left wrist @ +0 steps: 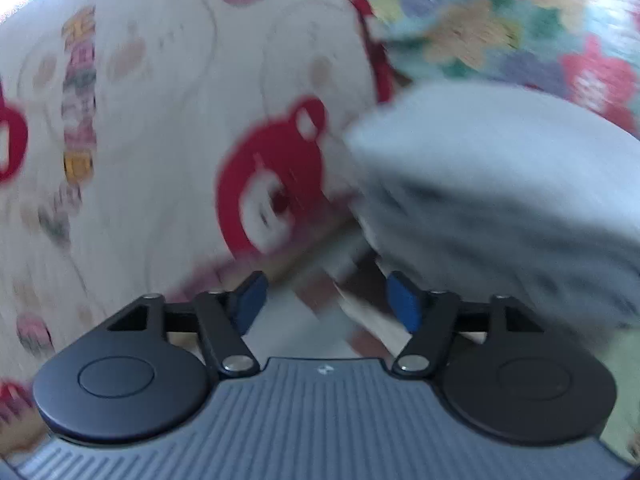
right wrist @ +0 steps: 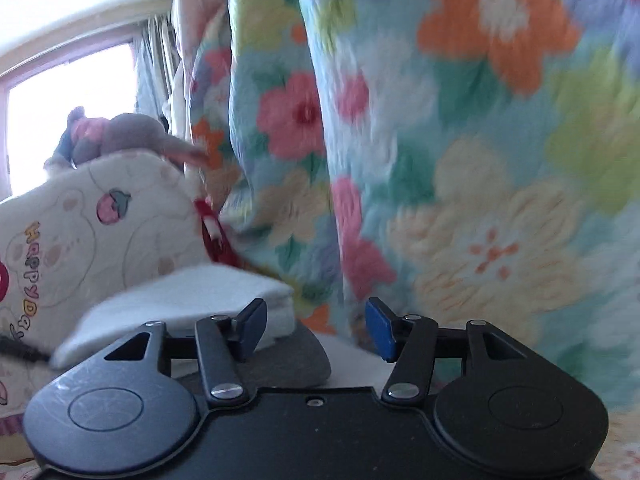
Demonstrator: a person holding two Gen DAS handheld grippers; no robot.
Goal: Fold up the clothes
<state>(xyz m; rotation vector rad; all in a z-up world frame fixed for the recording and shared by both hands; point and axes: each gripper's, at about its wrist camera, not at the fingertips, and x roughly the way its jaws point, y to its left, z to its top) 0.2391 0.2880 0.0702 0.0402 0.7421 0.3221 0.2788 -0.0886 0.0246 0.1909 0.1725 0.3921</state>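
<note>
Standing well apart with nothing between them, the blue pads of the left gripper (left wrist: 327,300) hang over a blurred stretch of bedding; its jaws are wide and empty. Just ahead and to the right of it in the left wrist view lies a folded pale grey-white garment (left wrist: 500,184), its layered edge facing the camera and reaching down close to the right-hand pad, though whether it touches that pad cannot be told through the blur. To the left of the garment spreads a cream quilt (left wrist: 168,120) printed with red bear faces, strawberries and coloured letters; beyond the garment, at the upper right, sits a floral blanket (left wrist: 520,20) in pink, yellow and teal. The right gripper (right wrist: 316,328) also has its jaws spread with no cloth pinched between the pads; the same folded garment (right wrist: 180,300) lies just left of its left finger, resting on the bed against the cream quilt (right wrist: 100,220). The floral blanket (right wrist: 460,160) rises in a heap filling most of the right wrist view; at the far left a plush toy (right wrist: 116,136) sits atop the quilt in front of a bright window (right wrist: 68,112) with curtains (right wrist: 156,64) beside it.
</note>
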